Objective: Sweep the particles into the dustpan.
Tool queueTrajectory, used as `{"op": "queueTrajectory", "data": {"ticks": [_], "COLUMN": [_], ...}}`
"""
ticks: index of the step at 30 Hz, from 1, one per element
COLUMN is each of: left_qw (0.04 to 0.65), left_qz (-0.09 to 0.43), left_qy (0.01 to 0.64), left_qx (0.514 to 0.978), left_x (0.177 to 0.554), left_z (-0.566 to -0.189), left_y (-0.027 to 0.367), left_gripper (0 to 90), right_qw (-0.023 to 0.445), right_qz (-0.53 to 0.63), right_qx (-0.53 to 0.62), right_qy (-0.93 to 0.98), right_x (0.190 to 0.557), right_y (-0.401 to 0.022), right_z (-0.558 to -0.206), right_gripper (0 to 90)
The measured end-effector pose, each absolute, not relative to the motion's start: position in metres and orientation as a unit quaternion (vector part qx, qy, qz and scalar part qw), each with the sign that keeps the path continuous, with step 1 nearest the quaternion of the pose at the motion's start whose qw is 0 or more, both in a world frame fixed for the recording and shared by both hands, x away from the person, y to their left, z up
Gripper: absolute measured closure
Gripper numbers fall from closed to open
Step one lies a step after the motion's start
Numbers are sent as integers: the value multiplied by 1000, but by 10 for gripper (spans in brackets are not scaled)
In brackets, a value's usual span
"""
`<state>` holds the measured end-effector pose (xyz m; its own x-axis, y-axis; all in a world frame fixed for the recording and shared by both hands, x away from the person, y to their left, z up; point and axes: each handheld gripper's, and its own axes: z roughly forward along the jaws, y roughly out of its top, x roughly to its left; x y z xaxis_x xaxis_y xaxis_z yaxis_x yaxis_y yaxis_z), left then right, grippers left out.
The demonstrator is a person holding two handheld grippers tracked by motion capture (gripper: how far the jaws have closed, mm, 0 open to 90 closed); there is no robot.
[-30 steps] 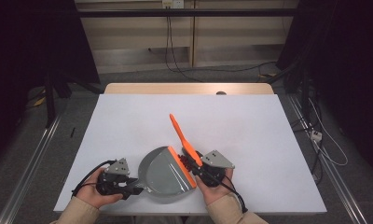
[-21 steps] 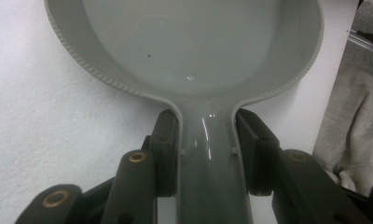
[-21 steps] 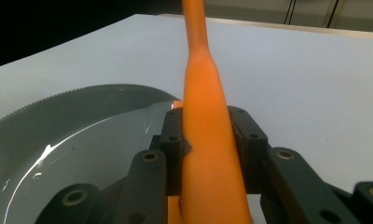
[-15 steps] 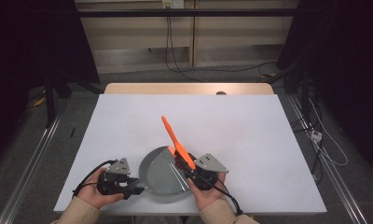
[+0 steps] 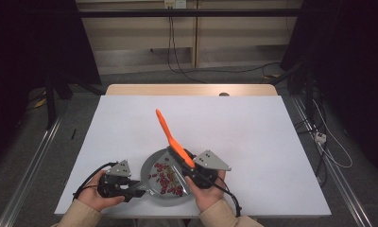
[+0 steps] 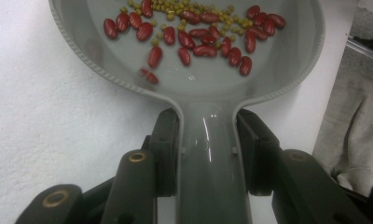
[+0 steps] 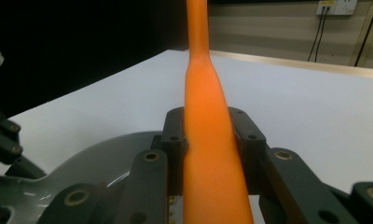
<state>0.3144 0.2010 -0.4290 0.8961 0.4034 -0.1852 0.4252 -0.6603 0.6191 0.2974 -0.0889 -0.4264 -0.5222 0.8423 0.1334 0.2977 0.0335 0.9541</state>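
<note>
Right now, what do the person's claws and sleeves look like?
Both claws, left and right, are black with two chunky jaws and round brass-coloured pins. Each carries a grey three-cornered plate on top, and a black cable loops away from it. The sleeves are tan.

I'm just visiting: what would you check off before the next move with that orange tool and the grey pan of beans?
1. Left gripper clamped on the pan handle: ok, both jaws press its sides.
2. Right gripper clamped on the orange tool: ok, jaws shut on its thick part.
3. Beans inside the grey pan: ok, red beans and small greenish ones lie within its rim.
4. Pan resting on the white table: ok by the high view.
5. Tool's working end in the pan: cannot tell, the right gripper hides it.
6. Beans spilled on the table: none seen, ok.
</note>
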Motion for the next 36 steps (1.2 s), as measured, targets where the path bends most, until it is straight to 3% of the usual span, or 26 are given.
{"op": "queueTrajectory", "data": {"ticks": [7, 14, 24, 28, 36], "left_qw": [345, 341, 340, 345, 352], "left_qz": [-18, -14, -17, -19, -13], "left_qy": [230, 231, 232, 231, 226], "left_qx": [910, 911, 911, 910, 908], "left_x": [314, 315, 315, 315, 314], "left_z": [-429, -428, -428, -429, -430], "left_y": [201, 201, 201, 201, 203], "left_gripper": [630, 630, 630, 630, 631], "right_qw": [268, 295, 271, 239, 258], "right_qz": [530, 482, 509, 537, 547], "right_qx": [440, 436, 407, 408, 406], "right_qy": [673, 700, 708, 698, 685], "right_x": [309, 314, 294, 291, 295], "right_y": [-117, -115, -86, -82, -94], "right_z": [-431, -451, -454, -447, -436], "right_gripper": [713, 713, 709, 713, 712]}}
